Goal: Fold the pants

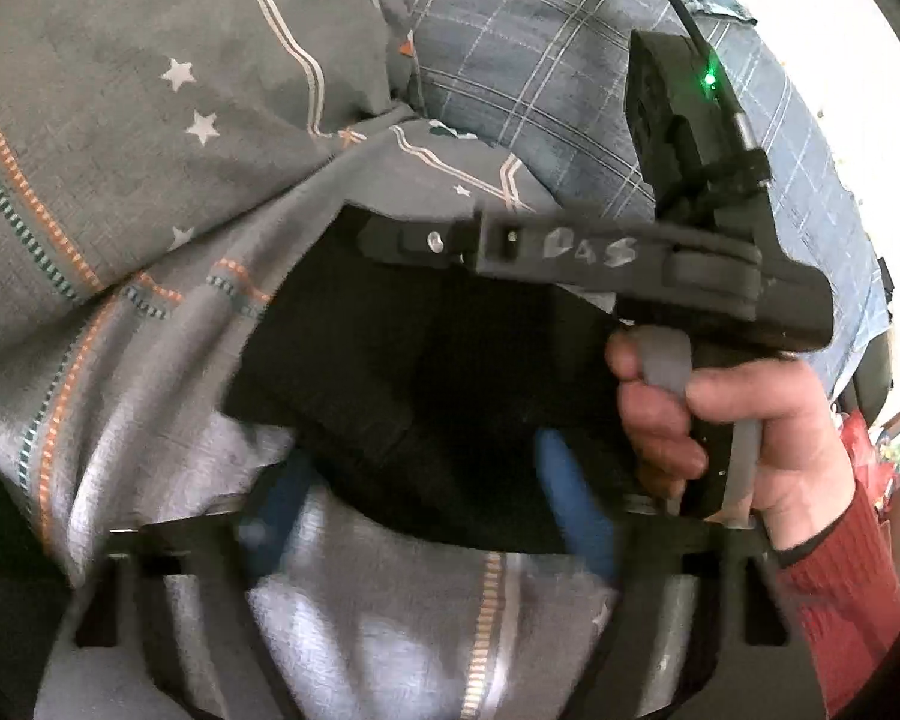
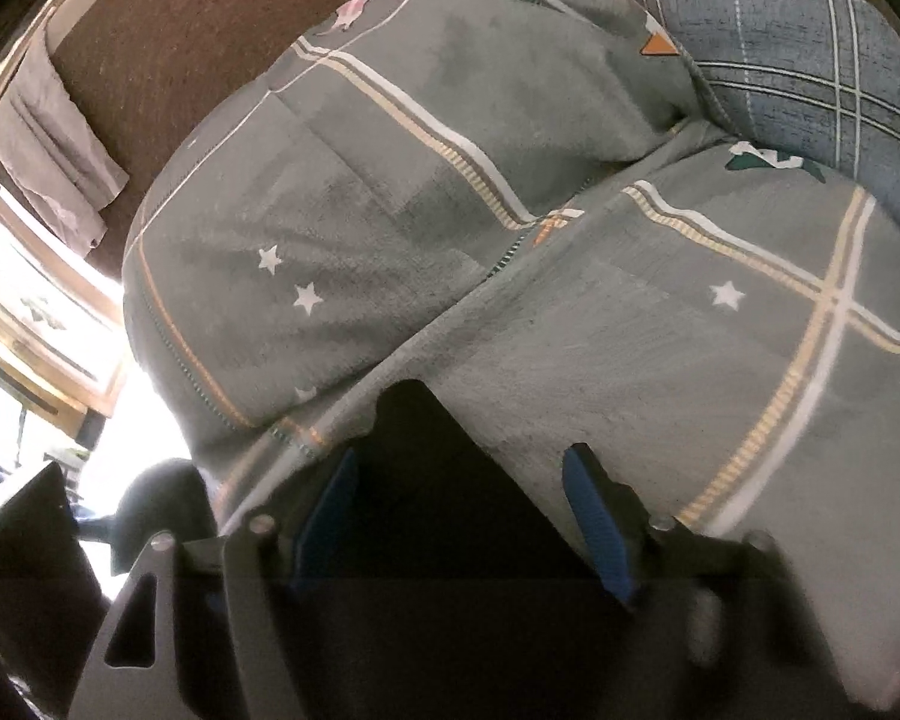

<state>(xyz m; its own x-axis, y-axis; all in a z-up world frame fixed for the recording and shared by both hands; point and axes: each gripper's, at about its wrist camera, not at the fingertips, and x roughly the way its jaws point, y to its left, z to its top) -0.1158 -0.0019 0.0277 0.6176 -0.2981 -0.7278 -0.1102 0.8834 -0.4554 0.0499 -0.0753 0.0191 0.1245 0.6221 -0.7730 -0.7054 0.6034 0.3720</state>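
The black pants lie as a dark folded mass on the grey star-patterned bedding. In the left wrist view my left gripper has its blue fingers spread wide with the pants' edge between them. The right gripper's body crosses this view above the pants, held by a hand in a red sleeve. In the right wrist view my right gripper is open, its blue fingers apart, with dark pants cloth lying between them.
A blue-grey plaid pillow lies behind the bedding, also in the right wrist view. A brown headboard with a grey cloth draped on it stands at the left. A bright window is at far left.
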